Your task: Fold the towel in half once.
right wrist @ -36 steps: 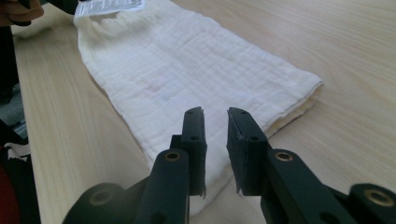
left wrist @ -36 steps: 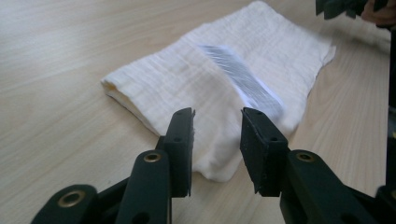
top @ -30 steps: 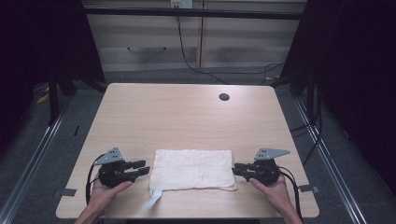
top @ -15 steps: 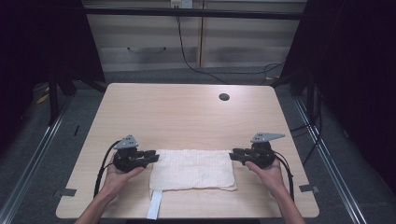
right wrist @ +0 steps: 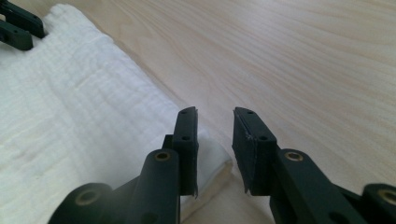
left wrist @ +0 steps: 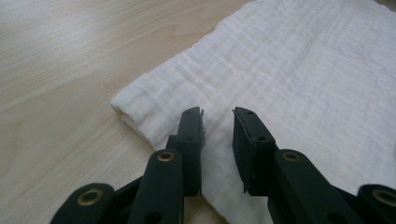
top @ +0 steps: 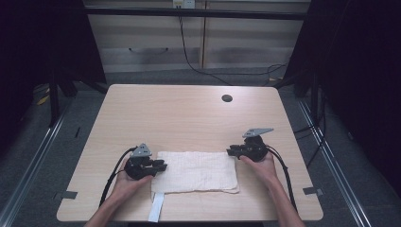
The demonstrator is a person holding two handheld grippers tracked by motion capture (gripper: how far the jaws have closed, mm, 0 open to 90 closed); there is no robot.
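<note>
Pale wood table (top: 189, 118) with rounded corners, a dark round hole (top: 227, 98) near the far right, bare grain across the whole far half. Behind it, light cabinet fronts (top: 156, 42) with a black cable (top: 189, 52) hanging down to a grey floor; metal rails (top: 33, 156) along both sides, dark room beyond.

Near the front edge, a folded white cloth (top: 196, 171) lying flat, long side across the table, with a white tag (top: 156, 208) poking out toward the front edge at its near left corner.

Left gripper (top: 161, 166) at the cloth's left end, near the far corner — in the left gripper view (left wrist: 218, 114) just above the fabric, jaws a small gap apart after closing, pads not pressing, nothing pinched. Right gripper (top: 231, 152) at the far right corner of the cloth; in the right gripper view (right wrist: 215, 114) hovering over that corner, jaws parted after a slight narrowing, gripping nothing, one jaw over fabric and the other over bare wood.

Plenty of open wood ahead of both; little margin between cloth and front edge, modest strips left and right of the hands
</note>
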